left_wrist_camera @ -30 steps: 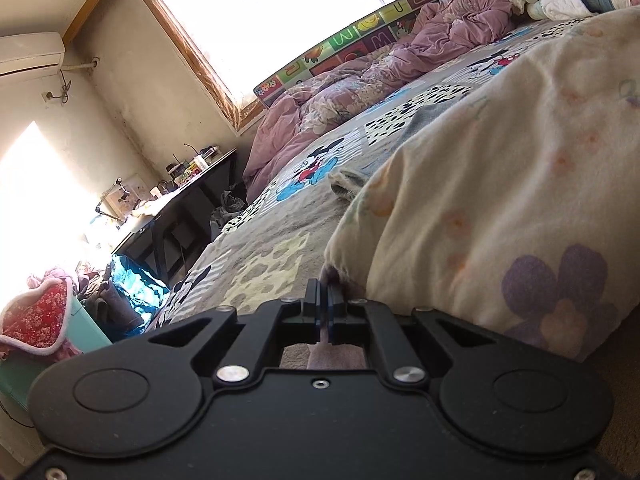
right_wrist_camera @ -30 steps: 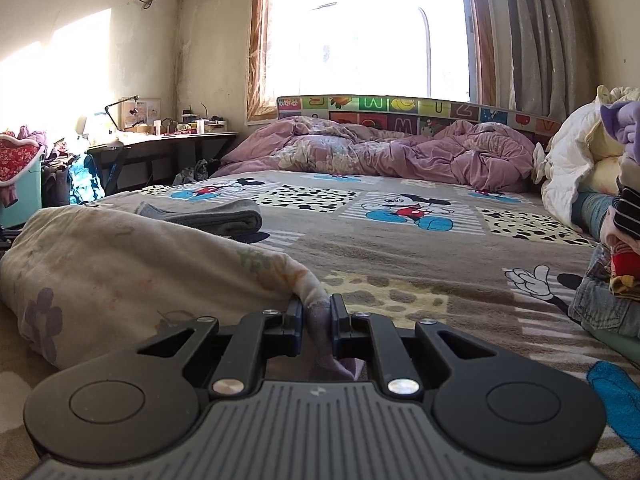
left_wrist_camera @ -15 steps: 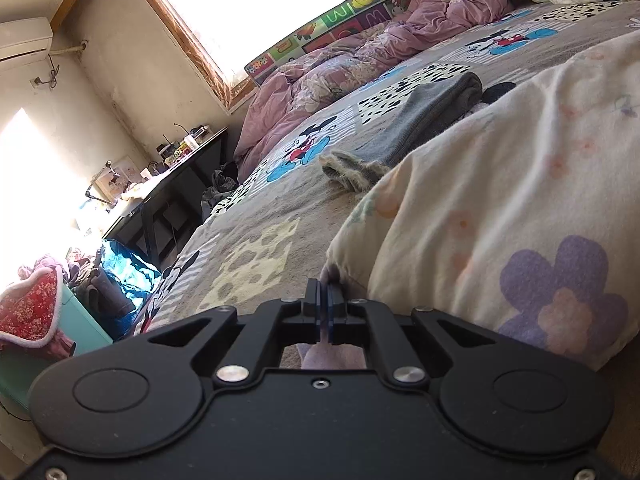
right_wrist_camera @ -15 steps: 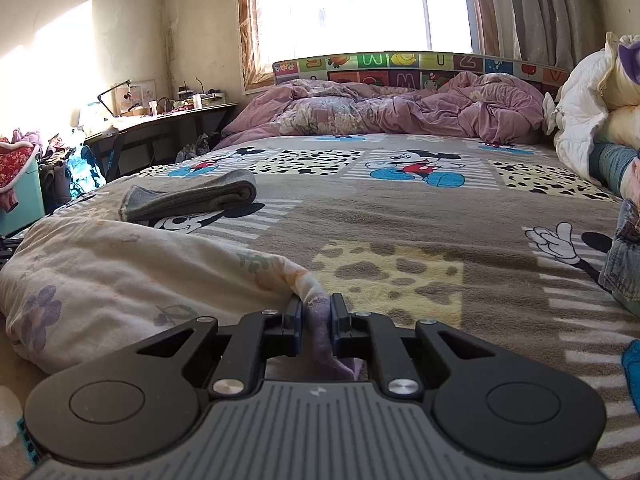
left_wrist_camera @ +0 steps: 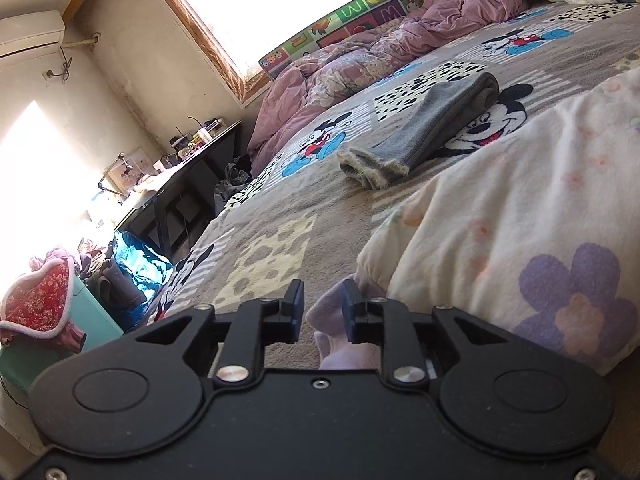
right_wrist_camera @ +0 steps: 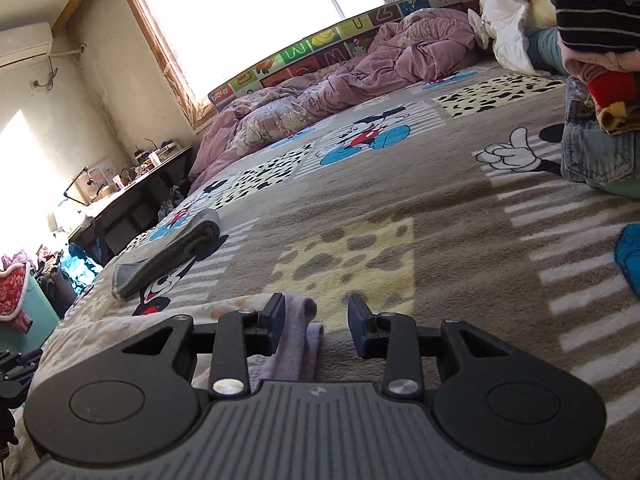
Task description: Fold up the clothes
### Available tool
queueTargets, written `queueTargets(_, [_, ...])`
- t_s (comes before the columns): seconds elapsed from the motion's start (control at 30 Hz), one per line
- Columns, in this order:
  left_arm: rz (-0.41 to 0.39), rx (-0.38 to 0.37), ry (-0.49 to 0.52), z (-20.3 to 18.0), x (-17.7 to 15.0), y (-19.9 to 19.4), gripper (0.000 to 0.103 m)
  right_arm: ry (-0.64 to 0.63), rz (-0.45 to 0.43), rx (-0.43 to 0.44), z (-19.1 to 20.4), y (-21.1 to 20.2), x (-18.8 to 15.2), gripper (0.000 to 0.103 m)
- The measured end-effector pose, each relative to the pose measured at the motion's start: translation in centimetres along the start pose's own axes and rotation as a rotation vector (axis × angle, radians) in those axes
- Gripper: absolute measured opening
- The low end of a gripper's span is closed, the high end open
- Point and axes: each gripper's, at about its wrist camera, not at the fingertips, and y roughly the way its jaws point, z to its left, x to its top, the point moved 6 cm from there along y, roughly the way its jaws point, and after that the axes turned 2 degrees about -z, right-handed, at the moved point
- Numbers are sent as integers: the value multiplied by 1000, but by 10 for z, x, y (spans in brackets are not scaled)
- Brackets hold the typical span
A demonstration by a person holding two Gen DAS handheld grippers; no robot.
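A cream floral garment (left_wrist_camera: 520, 216) with lilac cuffs lies on the Mickey Mouse blanket (left_wrist_camera: 288, 216). My left gripper (left_wrist_camera: 322, 306) is open; a lilac cuff (left_wrist_camera: 332, 312) lies loose between its fingers. In the right wrist view my right gripper (right_wrist_camera: 316, 320) is open, and another lilac cuff (right_wrist_camera: 298, 340) rests against its left finger. The cream garment (right_wrist_camera: 120, 320) spreads low to the left there.
A folded grey garment (left_wrist_camera: 436, 128) lies further up the bed, and shows in the right wrist view (right_wrist_camera: 176, 252). A purple duvet (right_wrist_camera: 360, 72) is bunched at the headboard. A clothes pile (right_wrist_camera: 600, 80) sits at the right. A desk (left_wrist_camera: 180, 184) stands left of the bed.
Both grippers were shut on the lilac cuffs and have opened, letting the garment go. The garment has settled lower on the blanket.
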Motion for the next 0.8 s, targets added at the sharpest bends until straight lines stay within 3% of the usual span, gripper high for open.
queueTargets(0.03, [-1,11,-6,3,0,-1,32,26,5,6,-3,-1,0,37])
queueTargets(0.2, [-35,65,-114,23,10,-15,32,24,54,41,0,3,-6,37])
queueTargets(0.3, [-56,-11,-230,31,18,-21,32,-72,93,61,16,8,-15,30])
queueTargets(0.33, [-72,-59,-271,30,21,-22,31,-105,105,69,22,8,-18,24])
queueTargets(0.4, [-79,-141,-327,23,26,-22,31,-117,103,77,27,4,-18,21])
queueTargets(0.6, [-115,-351,-315,-26,44,-23,31,-95,97,115,29,-5,-15,21])
queueTargets(0.63, [-85,-369,-292,-34,44,-19,32,-96,102,119,30,-7,-16,21])
queueTargets(0.7, [51,-349,-220,-48,27,5,40,-100,118,123,29,-7,-18,21])
queueTargets(0.8, [77,-371,-280,-44,27,12,39,-105,123,101,26,-5,-22,21])
